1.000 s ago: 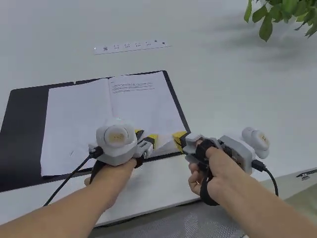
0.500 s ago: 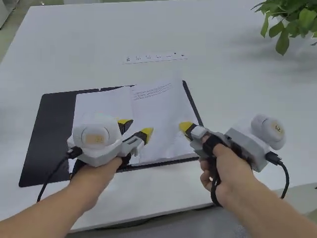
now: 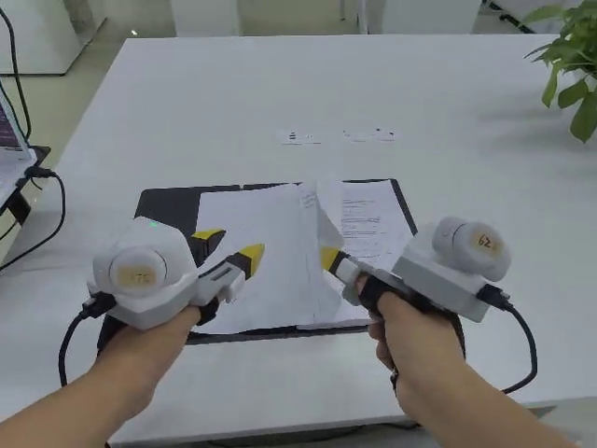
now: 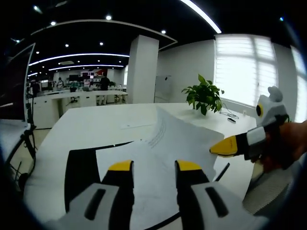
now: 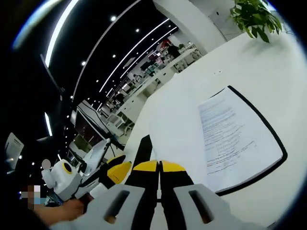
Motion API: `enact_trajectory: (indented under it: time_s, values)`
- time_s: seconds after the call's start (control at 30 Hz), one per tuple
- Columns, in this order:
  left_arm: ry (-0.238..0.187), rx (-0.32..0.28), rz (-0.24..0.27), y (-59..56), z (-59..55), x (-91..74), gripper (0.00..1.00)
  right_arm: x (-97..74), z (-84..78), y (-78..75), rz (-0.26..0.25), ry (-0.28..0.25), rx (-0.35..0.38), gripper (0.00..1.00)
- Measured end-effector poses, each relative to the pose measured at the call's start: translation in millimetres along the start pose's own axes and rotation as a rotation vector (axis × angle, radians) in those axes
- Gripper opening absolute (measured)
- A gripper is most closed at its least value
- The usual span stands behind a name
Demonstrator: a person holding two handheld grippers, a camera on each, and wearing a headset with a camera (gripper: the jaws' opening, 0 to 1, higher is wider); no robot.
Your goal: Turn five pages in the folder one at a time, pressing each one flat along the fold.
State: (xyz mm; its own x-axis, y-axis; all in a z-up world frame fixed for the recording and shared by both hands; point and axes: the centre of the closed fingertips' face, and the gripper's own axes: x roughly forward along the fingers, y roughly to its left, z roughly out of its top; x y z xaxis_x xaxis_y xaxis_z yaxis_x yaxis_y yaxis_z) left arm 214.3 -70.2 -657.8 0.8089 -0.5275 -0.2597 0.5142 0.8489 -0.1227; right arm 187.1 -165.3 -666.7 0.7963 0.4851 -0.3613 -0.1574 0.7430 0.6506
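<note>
On the white worktop (image 3: 280, 84): black folder (image 3: 163, 201) lies open, one page (image 3: 315, 217) pinched up.
We see the right gripper (image 3: 329, 259) at the near edge of the folder's right half, fingers closed together on the bottom edge of that page. The page stands up off the stack, bowed, near the fold. In the right gripper view the sheet rises straight from between the closed yellow tips. The left gripper (image 3: 229, 245) hangs above the left-hand sheets, fingers well apart, nothing between them. The two grippers are near each other, not touching. Printed text shows on the sheet lying flat on the right half. Beyond the folder we see a power strip (image 3: 336, 136), and a plant (image 3: 574, 56) at the far right.
</note>
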Motion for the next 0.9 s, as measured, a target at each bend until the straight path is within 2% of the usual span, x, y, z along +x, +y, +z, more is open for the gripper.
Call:
enact_trajectory:
  time_s: [0.27,0.4,0.6,0.73,0.9]
  values:
    - [-0.022,-0.007,0.045,31.8,5.5,-18.5,0.31,28.1,-29.7,25.4,0.007,0.080,-0.096,0.00]
    - [-0.028,-0.011,0.062,43.8,6.1,-25.7,0.31,40.1,-45.0,32.7,0.003,0.117,-0.141,0.00]
    - [-0.030,-0.027,0.073,53.7,3.0,-33.4,0.30,58.4,-70.0,37.8,-0.011,0.182,-0.202,0.00]
    - [-0.028,-0.031,0.072,54.6,0.0,-35.5,0.30,67.1,-85.0,39.5,-0.023,0.220,-0.239,0.00]
    - [-0.008,-0.030,0.068,55.9,-10.6,-36.9,0.30,75.6,-106.0,38.0,-0.031,0.275,-0.281,0.00]
